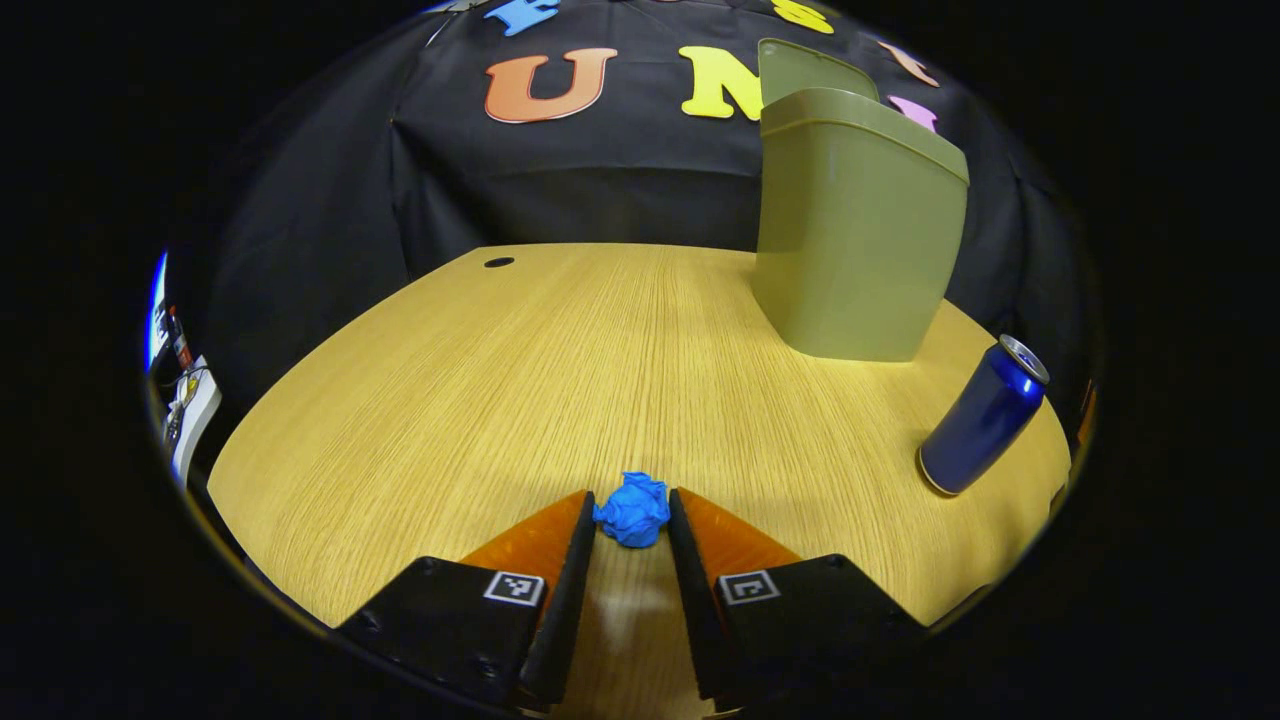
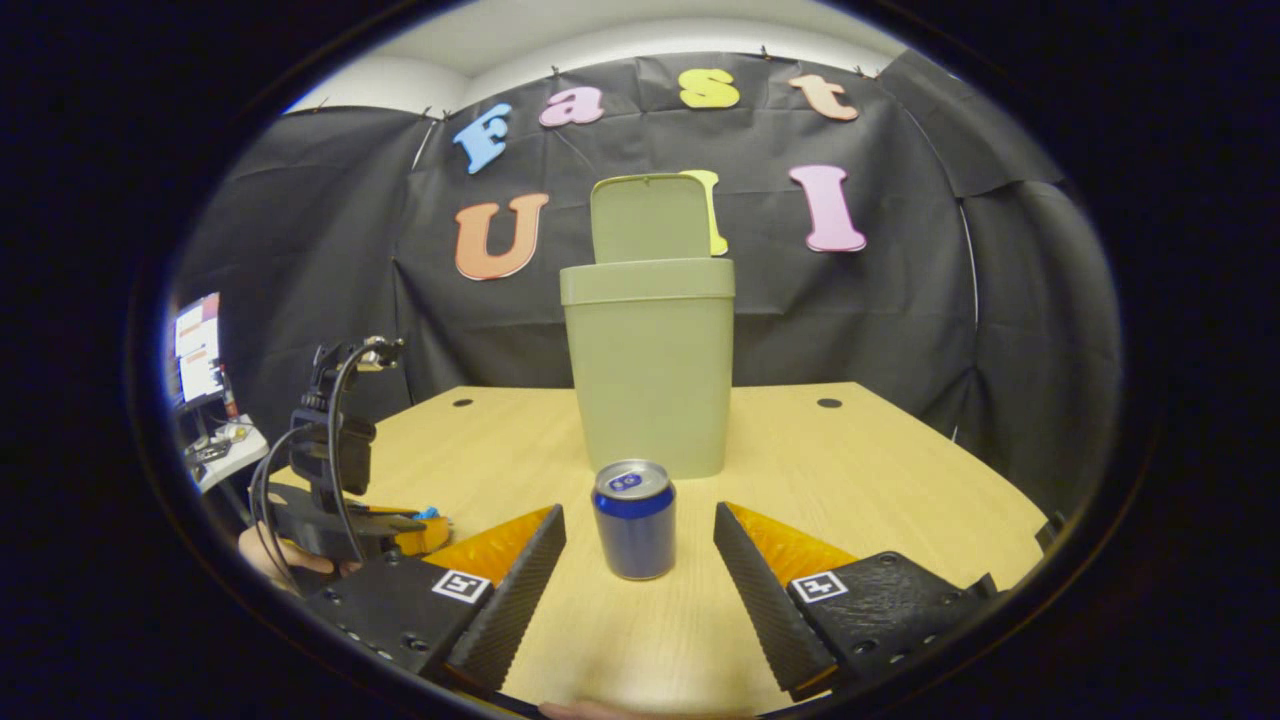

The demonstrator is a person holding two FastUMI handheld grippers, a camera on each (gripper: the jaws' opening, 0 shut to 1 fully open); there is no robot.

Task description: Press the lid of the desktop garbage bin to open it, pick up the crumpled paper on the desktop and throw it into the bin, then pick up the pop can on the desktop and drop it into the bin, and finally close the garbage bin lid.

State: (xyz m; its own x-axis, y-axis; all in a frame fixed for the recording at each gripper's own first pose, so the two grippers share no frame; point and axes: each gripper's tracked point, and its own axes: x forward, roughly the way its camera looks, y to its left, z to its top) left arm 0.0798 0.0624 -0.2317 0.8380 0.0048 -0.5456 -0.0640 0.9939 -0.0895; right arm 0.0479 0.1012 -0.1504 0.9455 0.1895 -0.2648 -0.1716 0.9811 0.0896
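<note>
A blue crumpled paper (image 1: 632, 510) lies on the wooden table (image 1: 520, 380), caught between the tips of my left gripper (image 1: 630, 495), whose fingers touch it on both sides. The olive bin (image 1: 860, 230) stands at the far right with its lid (image 1: 810, 70) raised. In the right gripper view the bin (image 2: 650, 370) is straight ahead, lid (image 2: 650, 220) up. A blue pop can (image 2: 633, 520) stands upright in front of it, between the spread fingers of my right gripper (image 2: 638, 510), which is open and clear of the can. The can (image 1: 985, 415) also shows at the right of the left gripper view.
The left gripper (image 2: 340, 520) with its cable sits low at the table's left, held by a hand (image 2: 270, 555). Cable holes (image 2: 828, 403) mark the table's back. A side desk with a screen (image 2: 198, 350) stands beyond the left edge.
</note>
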